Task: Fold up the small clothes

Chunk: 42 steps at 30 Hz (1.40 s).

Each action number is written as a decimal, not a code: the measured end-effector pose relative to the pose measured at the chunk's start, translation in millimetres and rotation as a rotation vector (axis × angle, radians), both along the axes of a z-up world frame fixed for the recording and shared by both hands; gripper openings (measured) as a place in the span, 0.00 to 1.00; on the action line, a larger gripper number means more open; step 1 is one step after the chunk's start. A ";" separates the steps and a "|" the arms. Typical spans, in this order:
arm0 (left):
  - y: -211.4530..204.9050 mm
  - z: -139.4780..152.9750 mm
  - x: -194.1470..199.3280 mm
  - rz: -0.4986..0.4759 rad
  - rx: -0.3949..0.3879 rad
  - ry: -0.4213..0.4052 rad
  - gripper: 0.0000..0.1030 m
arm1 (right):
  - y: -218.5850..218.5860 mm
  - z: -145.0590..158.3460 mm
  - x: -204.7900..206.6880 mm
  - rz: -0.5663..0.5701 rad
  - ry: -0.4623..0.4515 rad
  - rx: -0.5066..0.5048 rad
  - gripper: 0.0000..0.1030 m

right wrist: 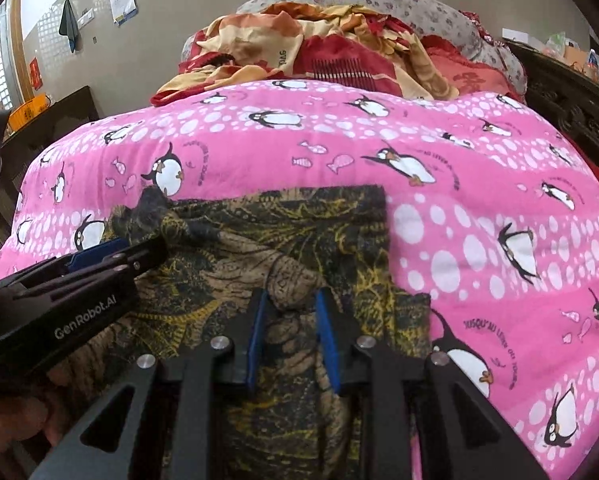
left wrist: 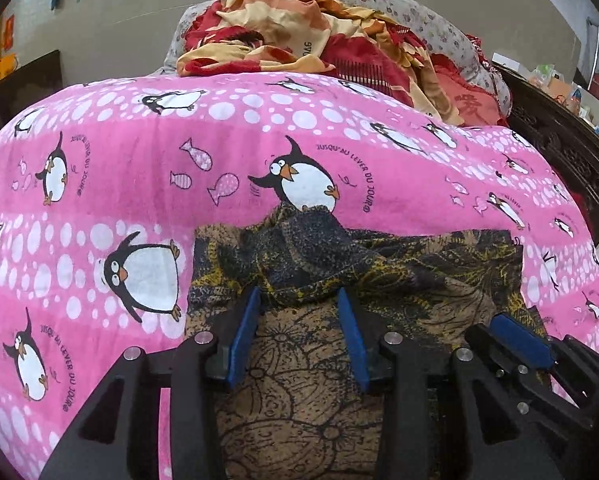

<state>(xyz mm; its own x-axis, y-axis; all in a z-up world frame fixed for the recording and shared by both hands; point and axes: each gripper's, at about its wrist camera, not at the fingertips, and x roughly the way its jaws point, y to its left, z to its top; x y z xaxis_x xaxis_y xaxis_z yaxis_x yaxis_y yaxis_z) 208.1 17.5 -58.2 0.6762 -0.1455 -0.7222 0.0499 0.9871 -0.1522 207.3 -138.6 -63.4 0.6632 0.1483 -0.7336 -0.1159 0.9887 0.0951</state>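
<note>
A small brown, black and yellow patterned garment [left wrist: 399,280] lies on the pink penguin bedspread [left wrist: 139,152]; it also shows in the right wrist view [right wrist: 299,224]. My left gripper [left wrist: 299,296] is open, its blue fingers straddling a raised fold of the garment's left part. My right gripper [right wrist: 289,300] is open, with a bunched ridge of the cloth between its blue fingers. The right gripper shows at the lower right of the left wrist view [left wrist: 519,340]. The left gripper shows at the left of the right wrist view [right wrist: 99,256].
A heap of red and orange bedding [left wrist: 299,40] and a floral pillow [left wrist: 439,20] lie at the far end of the bed. A dark carved bed frame [left wrist: 559,140] runs along the right. The pink bedspread [right wrist: 479,200] spreads around the garment.
</note>
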 end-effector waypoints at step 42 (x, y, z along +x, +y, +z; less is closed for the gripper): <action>4.8 0.8 -0.3 0.003 -0.024 -0.005 0.19 | 8.8 3.2 1.1 0.144 0.024 0.092 0.84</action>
<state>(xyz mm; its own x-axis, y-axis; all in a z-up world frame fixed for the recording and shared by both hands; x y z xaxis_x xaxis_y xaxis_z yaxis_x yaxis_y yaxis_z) 207.8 22.2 -57.4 0.6804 -0.1608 -0.7150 0.0474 0.9832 -0.1760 208.4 -129.8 -60.2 0.6127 0.3078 -0.7279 -0.2521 0.9490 0.1891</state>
